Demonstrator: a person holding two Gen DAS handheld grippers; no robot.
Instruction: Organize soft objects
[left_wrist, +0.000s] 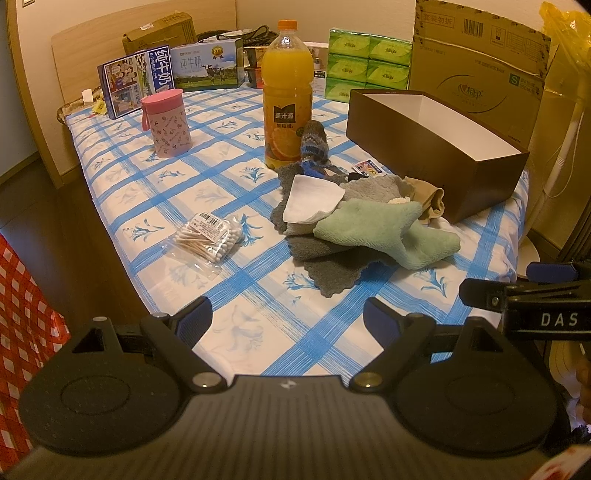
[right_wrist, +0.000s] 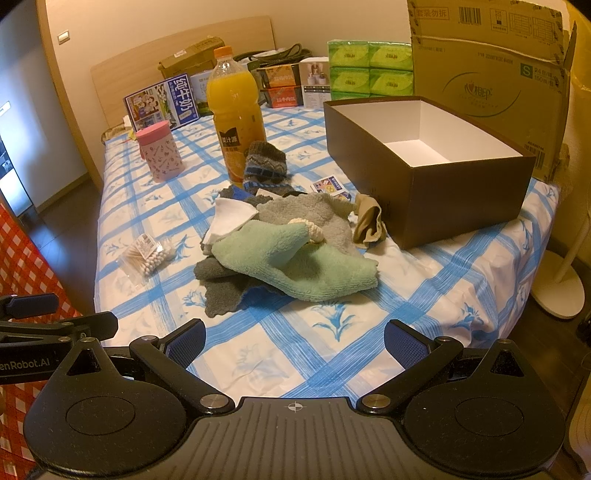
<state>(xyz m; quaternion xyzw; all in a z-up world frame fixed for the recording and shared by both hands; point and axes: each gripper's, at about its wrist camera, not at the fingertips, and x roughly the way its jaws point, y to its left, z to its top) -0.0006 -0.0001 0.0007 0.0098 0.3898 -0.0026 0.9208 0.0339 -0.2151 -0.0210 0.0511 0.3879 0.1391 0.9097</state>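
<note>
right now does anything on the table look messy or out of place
The soft things lie in a loose heap: a green towel draped over crumpled grey cloths, with a white cloth and a knitted sock leaning on the juice bottle. The brown box beside them holds nothing.

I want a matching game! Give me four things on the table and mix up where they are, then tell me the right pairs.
Things:
1. green towel
2. pink cup
3. knitted sock
4. cotton swabs

Places:
A. leaning against the orange juice bottle
B. in a clear bag, left of the cloth pile
C. on top of the grey cloths
D. standing alone, far left, near the milk carton

Right pairs: 1-C, 2-D, 3-A, 4-B.

The brown box on the right has nothing in it yet.
</note>
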